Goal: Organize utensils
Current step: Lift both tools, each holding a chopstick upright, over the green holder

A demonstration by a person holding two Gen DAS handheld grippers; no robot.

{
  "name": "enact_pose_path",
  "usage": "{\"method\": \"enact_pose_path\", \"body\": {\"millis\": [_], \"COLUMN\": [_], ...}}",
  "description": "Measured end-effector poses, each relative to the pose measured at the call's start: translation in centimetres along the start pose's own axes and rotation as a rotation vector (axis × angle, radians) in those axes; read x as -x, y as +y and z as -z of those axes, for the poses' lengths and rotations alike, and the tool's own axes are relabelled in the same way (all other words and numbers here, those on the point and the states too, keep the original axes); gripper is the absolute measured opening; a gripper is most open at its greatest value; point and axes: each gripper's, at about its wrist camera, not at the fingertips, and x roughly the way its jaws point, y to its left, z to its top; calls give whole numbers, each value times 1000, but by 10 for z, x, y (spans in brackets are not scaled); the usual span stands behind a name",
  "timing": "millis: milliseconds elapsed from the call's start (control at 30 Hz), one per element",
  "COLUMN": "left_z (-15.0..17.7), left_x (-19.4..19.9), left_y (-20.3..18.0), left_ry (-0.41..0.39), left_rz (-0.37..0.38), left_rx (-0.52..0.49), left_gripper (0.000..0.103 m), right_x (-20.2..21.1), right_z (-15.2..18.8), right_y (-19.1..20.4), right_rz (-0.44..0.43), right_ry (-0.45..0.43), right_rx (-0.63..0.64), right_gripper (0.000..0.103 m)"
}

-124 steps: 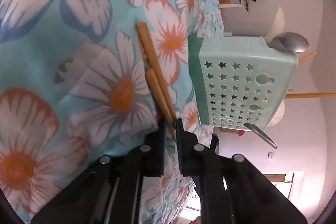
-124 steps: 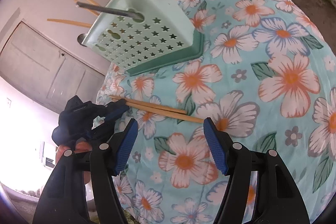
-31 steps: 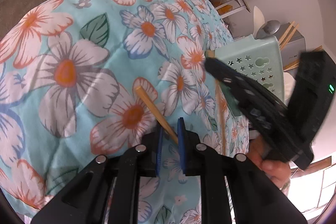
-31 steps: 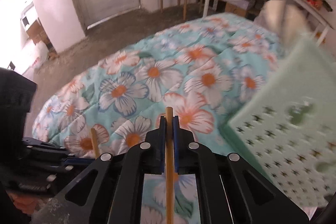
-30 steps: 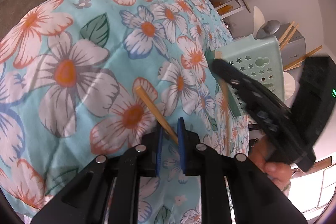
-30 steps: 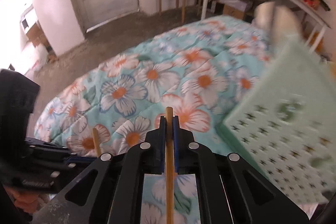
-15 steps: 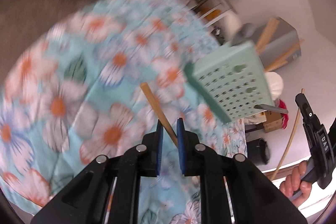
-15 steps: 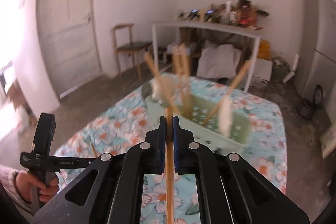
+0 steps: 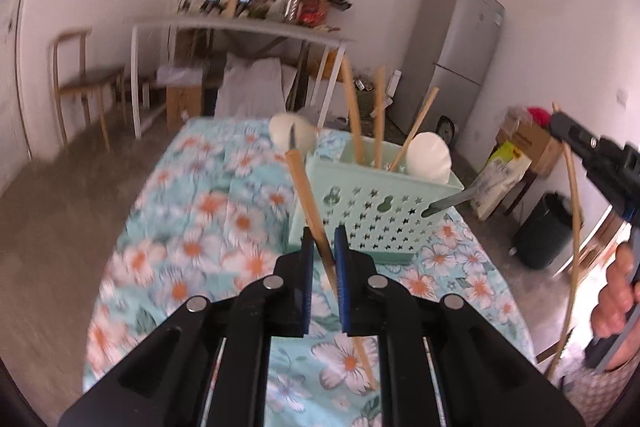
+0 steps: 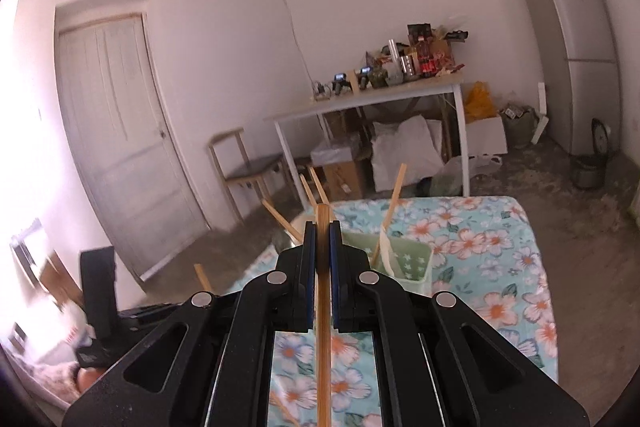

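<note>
In the left wrist view my left gripper holds a wooden chopstick that slants up to the left, and its jaws are still closing on it. Just beyond stands the mint green star-holed basket, with several wooden sticks and white spoons in it. A metal handle pokes out through its side. My right gripper shows at the right edge, raised above the basket and holding a second chopstick. In the right wrist view my right gripper is shut on that chopstick, with the basket partly hidden behind it.
The basket stands on a table under a turquoise flowered cloth. Behind it are a white table piled with clutter, a wooden chair, a grey fridge and a door. A black bin stands at the right.
Both grippers have lifted off the cloth, each with a chopstick, and rolled level. The basket now stands upright ahead of the left gripper; the right gripper has swung up beside and above it.
</note>
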Motion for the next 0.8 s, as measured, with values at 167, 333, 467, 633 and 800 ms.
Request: {"method": "enact_pose_path", "body": {"millis": [167, 333, 467, 633, 800], "left_z": [-16, -22, -27, -30, -33], "left_x": [-2, -5, -3, -3, -5], "left_y": [-21, -36, -44, -52, -54], "left_ry": [-26, -48, -67, -84, -86], "left_rz": [-70, -128, -155, -183, -199], "left_rx": [-152, -240, -279, -309, -317], "left_gripper": [7, 6, 5, 6, 6], "right_x": [-3, -1, -1, 0, 0], "right_z": [-2, -2, -5, -7, -5], "right_y": [-2, -4, -5, -8, -10], "right_rz": [-16, -21, -23, -30, -26], "right_ry": [-9, -14, -29, -39, -37], "right_rx": [-34, -36, -30, -26, -19], "right_gripper": [5, 5, 5, 5, 5]}}
